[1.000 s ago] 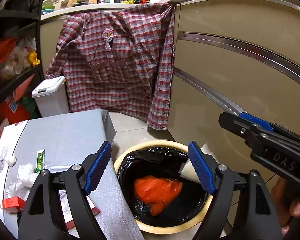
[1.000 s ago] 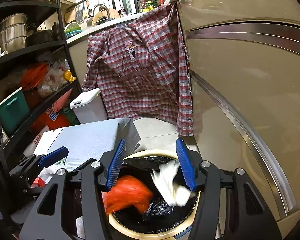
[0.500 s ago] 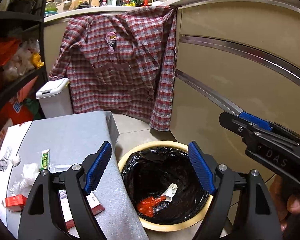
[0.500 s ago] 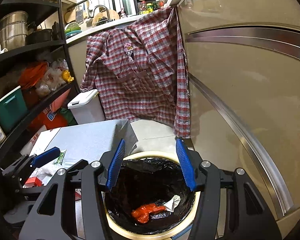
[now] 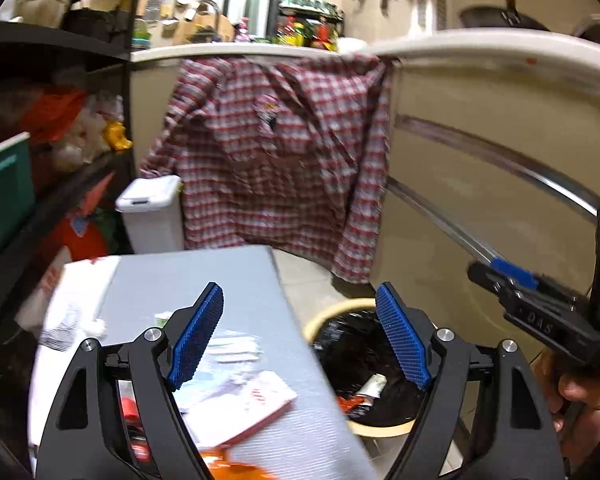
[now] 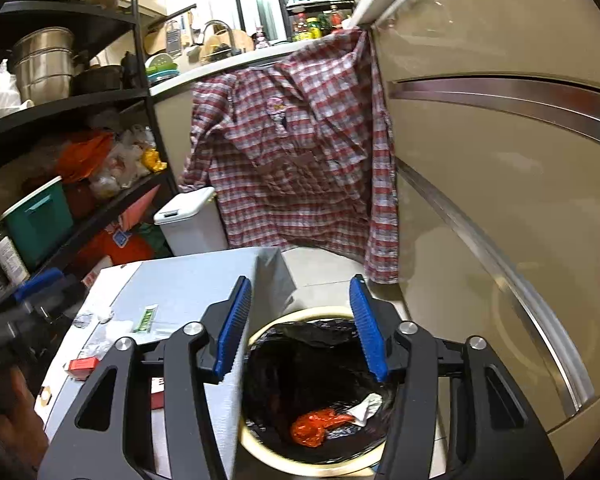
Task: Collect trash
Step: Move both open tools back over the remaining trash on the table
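A round bin (image 6: 320,313) with a cream rim and black liner stands on the floor beside a grey table (image 5: 220,272). An orange plastic bag (image 6: 316,424) and a crumpled white paper (image 6: 366,406) lie at its bottom. My right gripper (image 6: 300,282) hangs over the bin, its jaws closing with nothing between them. My left gripper (image 5: 299,292) is open and empty above the table's edge nearest the bin. A red-and-white booklet (image 5: 256,404), a green sachet (image 6: 148,314), white tissue (image 6: 116,326) and a small red box (image 6: 82,364) lie on the table.
A plaid shirt (image 6: 300,160) hangs from the counter behind the table, with a white lidded bin (image 6: 192,224) below it. Black shelves (image 6: 60,100) with pots and bags fill the left. Beige cabinet doors (image 6: 500,200) close off the right.
The orange bag and white paper dropped to the bottom of the bin. My left gripper swung left and up, from over the bin to over the table. The right jaws narrowed.
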Motion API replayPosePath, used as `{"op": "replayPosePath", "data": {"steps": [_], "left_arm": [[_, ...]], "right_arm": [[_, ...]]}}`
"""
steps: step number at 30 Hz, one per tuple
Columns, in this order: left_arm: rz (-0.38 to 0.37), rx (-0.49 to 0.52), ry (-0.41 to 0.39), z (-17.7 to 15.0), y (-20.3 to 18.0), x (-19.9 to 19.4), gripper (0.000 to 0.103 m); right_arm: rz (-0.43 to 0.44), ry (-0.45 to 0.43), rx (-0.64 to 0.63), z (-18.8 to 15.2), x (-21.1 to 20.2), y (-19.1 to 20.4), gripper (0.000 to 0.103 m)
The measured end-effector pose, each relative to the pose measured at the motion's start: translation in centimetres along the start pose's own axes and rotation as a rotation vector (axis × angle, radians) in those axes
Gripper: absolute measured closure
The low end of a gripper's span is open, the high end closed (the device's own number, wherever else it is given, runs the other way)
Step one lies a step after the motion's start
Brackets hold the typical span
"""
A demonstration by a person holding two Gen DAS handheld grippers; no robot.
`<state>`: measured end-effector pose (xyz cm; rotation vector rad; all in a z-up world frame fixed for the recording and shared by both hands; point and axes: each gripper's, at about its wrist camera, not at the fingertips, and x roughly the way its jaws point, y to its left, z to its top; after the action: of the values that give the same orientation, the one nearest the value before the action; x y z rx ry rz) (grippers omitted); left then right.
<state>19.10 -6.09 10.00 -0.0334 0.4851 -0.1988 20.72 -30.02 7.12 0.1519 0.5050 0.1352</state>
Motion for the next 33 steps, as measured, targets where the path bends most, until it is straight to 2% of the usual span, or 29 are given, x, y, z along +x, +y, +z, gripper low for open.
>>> {"op": "replayPosePath", "data": {"steps": [3,4,7,11,14,15,16,17,19,23,24,26,27,28,33], "left_arm": [[0.029,0.005,-0.032,1.1,3.5,-2.2,0.027],[0.043,0.007,-0.041,1.5,4.9,-2.9,0.027],[0.079,0.009,-0.048,1.8,8.4,-4.3,0.027],[0.134,0.014,-0.03,1.2,12.6,-4.3,0.035],[0.157,-0.065,-0.007,-0.4,16.3,-3.5,0.042],[0.167,-0.096,0.009,-1.1,17.5,-3.0,0.046],[0.168,-0.119,0.033,-1.5,18.4,-2.5,0.054],[0.162,-0.149,0.062,-1.7,19.3,-2.0,0.056],[0.161,-0.195,0.08,-1.9,20.9,-1.1,0.057],[0.163,-0.184,0.107,-2.6,22.1,0.6,0.057],[0.154,-0.195,0.119,-2.8,22.4,1.0,0.057],[0.137,-0.22,0.157,-3.4,22.9,2.3,0.057],[0.136,-0.219,0.166,-3.7,23.0,2.6,0.057],[0.139,-0.209,0.175,-3.9,23.0,3.1,0.057],[0.135,-0.16,0.202,-4.7,23.0,4.1,0.057]], "right_arm": [[0.033,0.012,-0.025,-0.3,0.0,1.8,0.075],[0.042,0.017,-0.03,-0.5,0.0,2.4,0.076],[0.085,0.044,-0.04,-1.1,0.4,4.2,0.076],[0.161,0.091,-0.039,-2.1,1.5,6.5,0.075],[0.196,0.131,-0.049,-3.0,2.7,8.2,0.075],[0.199,0.141,-0.059,-3.3,2.9,8.7,0.075],[0.201,0.155,-0.073,-3.7,3.5,9.3,0.074],[0.205,0.165,-0.081,-4.0,3.9,9.8,0.073],[0.216,0.19,-0.094,-4.5,5.0,10.6,0.073],[0.249,0.247,-0.096,-5.4,7.3,12.1,0.073],[0.259,0.263,-0.093,-5.7,7.9,12.5,0.073],[0.277,0.301,-0.079,-6.2,9.0,12.8,0.06],[0.29,0.331,-0.063,-6.7,9.9,13.0,0.051],[0.293,0.353,-0.047,-7.0,10.6,13.0,0.048],[0.28,0.473,0.031,-9.0,13.7,12.8,0.047]]}}
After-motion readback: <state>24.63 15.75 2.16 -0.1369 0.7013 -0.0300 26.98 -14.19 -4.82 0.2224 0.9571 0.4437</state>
